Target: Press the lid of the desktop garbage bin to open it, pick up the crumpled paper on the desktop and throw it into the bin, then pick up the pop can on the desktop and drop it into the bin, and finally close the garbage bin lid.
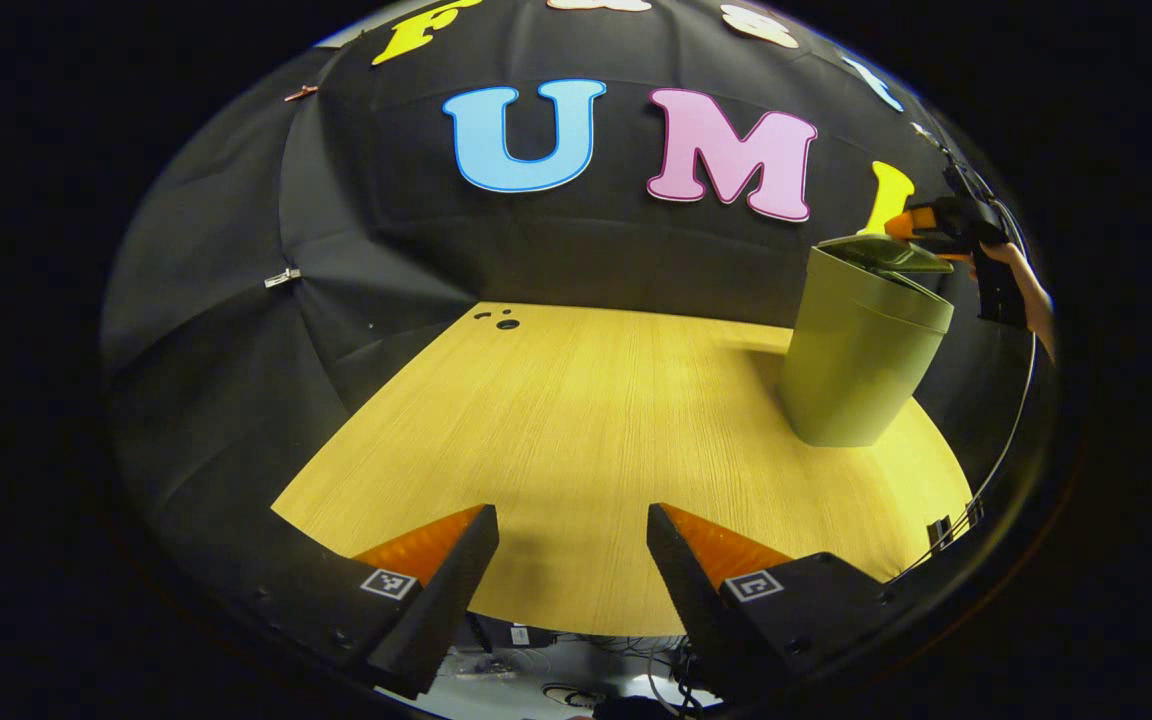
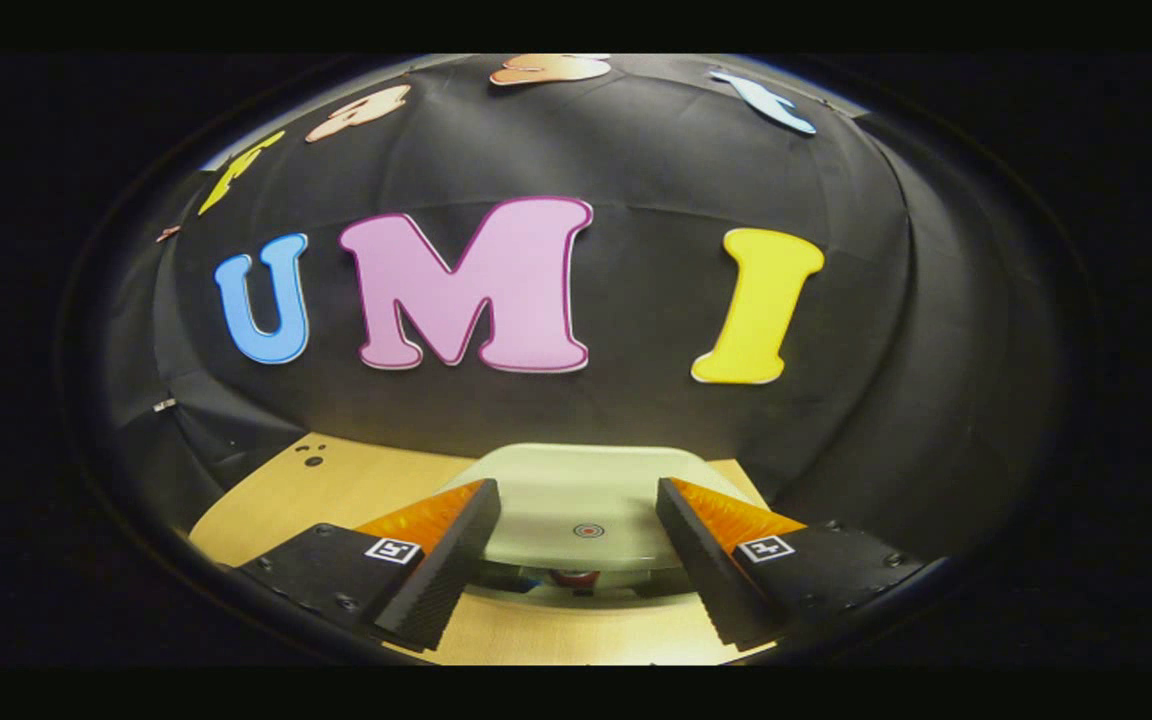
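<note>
Task looks near its end. No paper or can on the table (image 1: 576, 420) in the left gripper view, and in the right gripper view something red shows through the gap under the lid (image 2: 576, 490), prob. the can, though it's too dim to be sure. So both drops look done; what's left is shutting the lid, which sits tilted, not flush w/ the rim.

Bin (image 1: 861, 350) stands at approx 3 o'clock in the left gripper view, w/ the right gripper (image 1: 926, 222) just above its lid at 2 o'clock.

Right gripper (image 2: 576, 560): jaws wide apart, holding nothing, lid directly ahead at 6 o'clock; contact can't be told.

Left gripper (image 1: 571, 570): jaws wide apart, empty, over bare table, well apart from bin.
</note>
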A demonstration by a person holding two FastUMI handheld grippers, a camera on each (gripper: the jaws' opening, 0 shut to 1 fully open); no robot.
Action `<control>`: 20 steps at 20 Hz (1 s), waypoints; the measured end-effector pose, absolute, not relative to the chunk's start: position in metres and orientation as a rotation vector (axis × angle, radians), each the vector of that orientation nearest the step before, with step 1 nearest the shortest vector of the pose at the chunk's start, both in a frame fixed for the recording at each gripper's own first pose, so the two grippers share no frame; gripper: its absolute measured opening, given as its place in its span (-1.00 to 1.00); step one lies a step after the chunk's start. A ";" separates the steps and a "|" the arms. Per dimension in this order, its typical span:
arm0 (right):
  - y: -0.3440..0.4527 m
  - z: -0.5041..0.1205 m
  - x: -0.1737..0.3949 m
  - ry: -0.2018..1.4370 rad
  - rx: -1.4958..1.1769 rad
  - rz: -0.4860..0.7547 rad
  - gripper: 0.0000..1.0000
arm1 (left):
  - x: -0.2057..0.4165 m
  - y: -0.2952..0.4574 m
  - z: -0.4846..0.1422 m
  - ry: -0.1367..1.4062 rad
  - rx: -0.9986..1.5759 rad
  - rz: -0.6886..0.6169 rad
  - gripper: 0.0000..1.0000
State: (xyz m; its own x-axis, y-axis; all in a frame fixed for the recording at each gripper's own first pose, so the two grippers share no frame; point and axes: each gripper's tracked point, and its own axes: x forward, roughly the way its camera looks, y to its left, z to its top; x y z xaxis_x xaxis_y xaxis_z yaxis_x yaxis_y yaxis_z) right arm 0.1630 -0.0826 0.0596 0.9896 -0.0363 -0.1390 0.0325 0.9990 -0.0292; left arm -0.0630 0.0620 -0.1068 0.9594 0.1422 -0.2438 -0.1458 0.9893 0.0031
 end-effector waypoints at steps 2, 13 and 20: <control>-0.086 0.041 0.163 0.175 -0.007 -0.047 0.98 | -0.066 0.063 -0.108 0.253 -0.008 0.137 0.92; -0.087 0.021 0.164 0.187 0.014 -0.068 0.96 | -0.057 0.061 -0.106 0.256 0.008 0.122 0.92; -0.085 0.023 0.163 0.134 -0.004 -0.067 0.94 | -0.038 0.050 -0.100 0.244 -0.011 0.097 0.92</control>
State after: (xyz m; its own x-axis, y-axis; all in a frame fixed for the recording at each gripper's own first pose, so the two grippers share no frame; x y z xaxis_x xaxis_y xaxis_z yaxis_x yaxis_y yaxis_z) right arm 0.1626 -0.0851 0.0225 0.9888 -0.0668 -0.1333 0.0663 0.9978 -0.0087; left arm -0.0384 0.0501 -0.0999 0.9658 0.0951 -0.2413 -0.0976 0.9952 0.0014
